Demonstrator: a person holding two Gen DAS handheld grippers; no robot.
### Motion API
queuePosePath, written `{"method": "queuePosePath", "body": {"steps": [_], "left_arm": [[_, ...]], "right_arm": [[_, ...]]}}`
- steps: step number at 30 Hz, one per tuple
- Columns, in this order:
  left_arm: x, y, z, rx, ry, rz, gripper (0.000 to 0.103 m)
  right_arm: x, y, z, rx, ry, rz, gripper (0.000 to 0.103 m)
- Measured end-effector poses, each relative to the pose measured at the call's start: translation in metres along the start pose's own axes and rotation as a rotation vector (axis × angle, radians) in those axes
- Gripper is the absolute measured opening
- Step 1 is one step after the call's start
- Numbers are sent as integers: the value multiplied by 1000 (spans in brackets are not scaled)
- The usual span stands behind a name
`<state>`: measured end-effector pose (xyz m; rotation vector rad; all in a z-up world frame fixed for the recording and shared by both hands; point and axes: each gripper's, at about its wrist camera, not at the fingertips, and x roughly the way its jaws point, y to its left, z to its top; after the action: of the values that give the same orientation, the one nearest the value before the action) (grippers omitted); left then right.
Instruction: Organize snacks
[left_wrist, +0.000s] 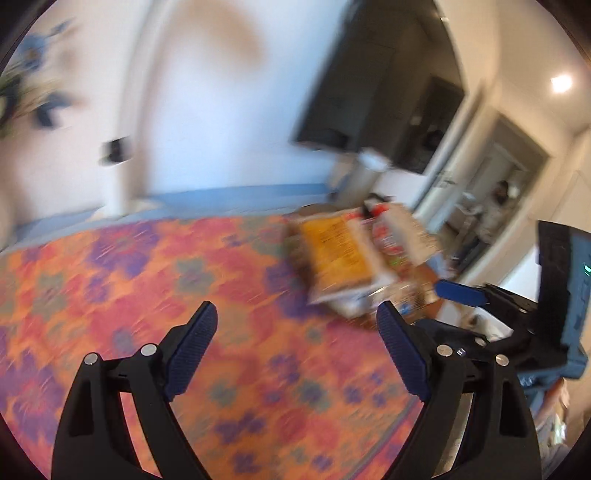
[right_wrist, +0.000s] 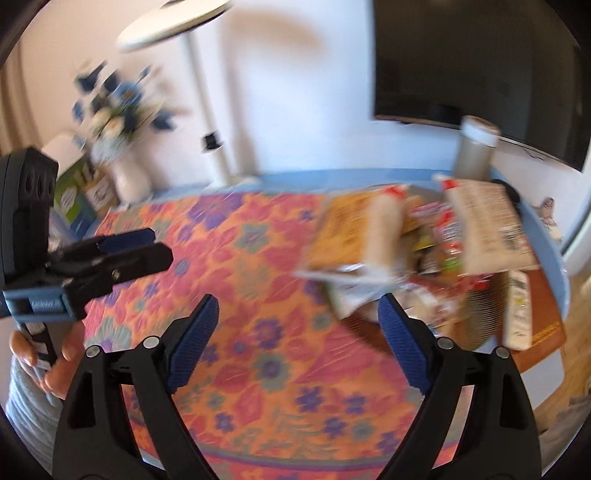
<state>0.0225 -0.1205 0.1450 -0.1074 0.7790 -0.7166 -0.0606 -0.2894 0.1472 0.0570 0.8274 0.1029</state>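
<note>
A heap of snack packets (left_wrist: 354, 258) lies at the far right of a table with a flowered cloth; a yellow-orange packet (left_wrist: 336, 254) lies on top. The heap also shows in the right wrist view (right_wrist: 417, 247), with a beige packet (right_wrist: 487, 225) on its right. My left gripper (left_wrist: 297, 321) is open and empty above the cloth, left of the heap. My right gripper (right_wrist: 297, 314) is open and empty, just short of the heap. The right gripper appears in the left wrist view (left_wrist: 465, 295); the left appears in the right wrist view (right_wrist: 147, 243). Both views are blurred.
The flowered tablecloth (right_wrist: 258, 332) covers most of the table. A white remote (right_wrist: 519, 310) lies at the right edge. A tall cylindrical can (right_wrist: 474, 147) stands behind the heap. A vase of blue flowers (right_wrist: 122, 147) and boxes stand far left. A dark TV (right_wrist: 480, 66) hangs behind.
</note>
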Motion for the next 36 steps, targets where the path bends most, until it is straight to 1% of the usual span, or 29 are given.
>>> {"method": "queuePosePath", "body": {"steps": [4, 5, 6, 9, 12, 13, 16, 17, 18, 20, 22, 24, 26, 30, 34, 36], "left_arm": [[-22, 31, -34, -49, 14, 128, 87], [-28, 37, -44, -61, 11, 169, 87], [-32, 40, -50, -62, 9, 196, 87], [-36, 50, -75, -59, 7, 314, 88], [-32, 59, -89, -79, 9, 387, 88], [-31, 63, -94, -83, 3, 413, 88], [-25, 69, -106, -84, -15, 498, 88], [-21, 70, -109, -86, -17, 514, 88], [-20, 72, -111, -90, -20, 513, 89], [-17, 71, -115, -91, -34, 511, 94], [-12, 71, -118, -83, -50, 524, 95], [-7, 72, -119, -79, -37, 543, 95], [-7, 72, -119, -83, -41, 545, 96], [-3, 76, -119, -103, -16, 572, 96], [1, 75, -120, -93, 6, 599, 97], [3, 73, -121, -84, 12, 630, 98]], "right_arm": [[19, 34, -14, -21, 12, 63, 89], [26, 43, -19, -24, 15, 64, 89], [30, 48, -22, -28, 17, 57, 89], [47, 63, -32, -36, 17, 36, 89], [65, 70, -39, -35, 6, -3, 89], [71, 71, -41, -40, -7, -20, 89], [87, 73, -48, -57, -45, -105, 89], [92, 70, -51, -47, -49, -118, 89], [95, 67, -53, -35, -48, -115, 90], [101, 61, -57, -4, -45, -122, 90], [104, 58, -58, 8, -38, -134, 90], [105, 58, -59, 9, -35, -127, 95], [107, 62, -60, -15, -31, -126, 96], [109, 70, -61, -56, -31, -143, 98], [110, 66, -61, -37, -22, -125, 98], [108, 63, -60, -25, -26, -108, 99]]}}
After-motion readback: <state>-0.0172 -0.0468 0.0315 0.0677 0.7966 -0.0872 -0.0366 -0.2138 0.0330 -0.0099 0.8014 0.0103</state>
